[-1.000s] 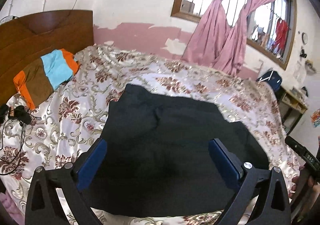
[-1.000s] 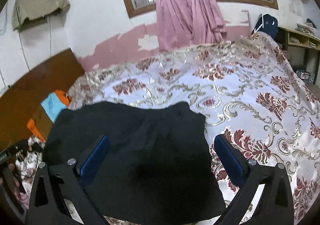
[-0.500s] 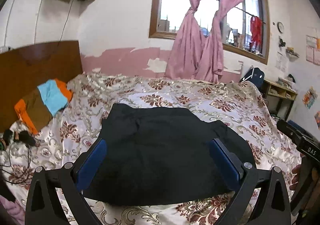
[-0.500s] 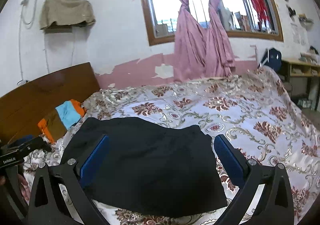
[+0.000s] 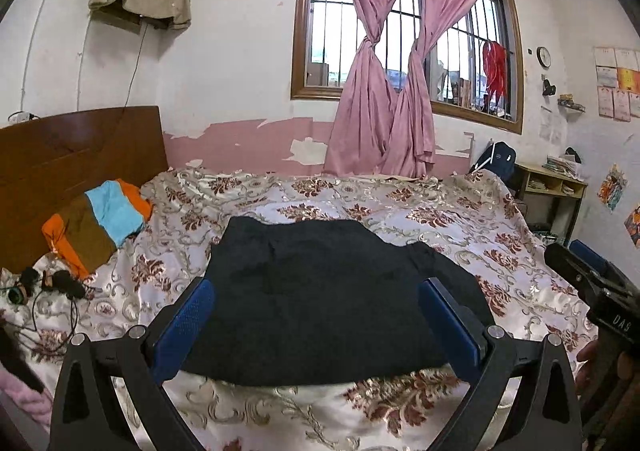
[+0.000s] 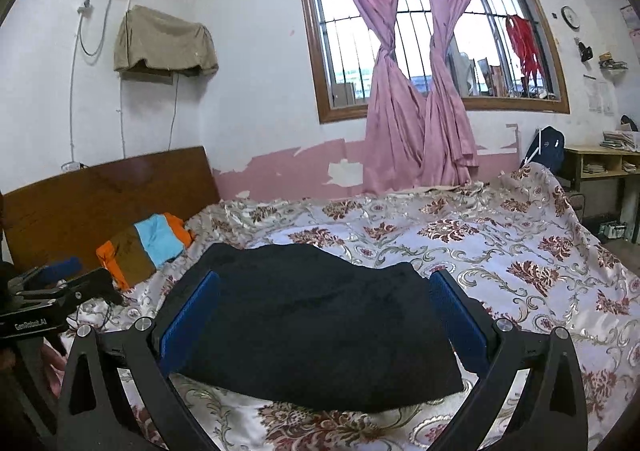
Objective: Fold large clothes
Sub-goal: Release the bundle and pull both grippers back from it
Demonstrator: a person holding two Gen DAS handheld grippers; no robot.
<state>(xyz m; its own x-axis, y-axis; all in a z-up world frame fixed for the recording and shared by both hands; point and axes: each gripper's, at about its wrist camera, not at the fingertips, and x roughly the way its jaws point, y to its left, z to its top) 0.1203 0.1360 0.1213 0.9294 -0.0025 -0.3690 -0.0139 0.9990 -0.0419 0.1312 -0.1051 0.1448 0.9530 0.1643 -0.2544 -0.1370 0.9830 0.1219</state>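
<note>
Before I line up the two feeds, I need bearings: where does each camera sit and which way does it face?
Left wrist: on the left gripper, facing across the black garment to the window; the right gripper shows at the right edge.
Right wrist: on the right gripper, same heading; the left gripper shows at the left edge.
Shared: garment, floral bedspread, striped cloth, headboard, pink curtains.
</note>
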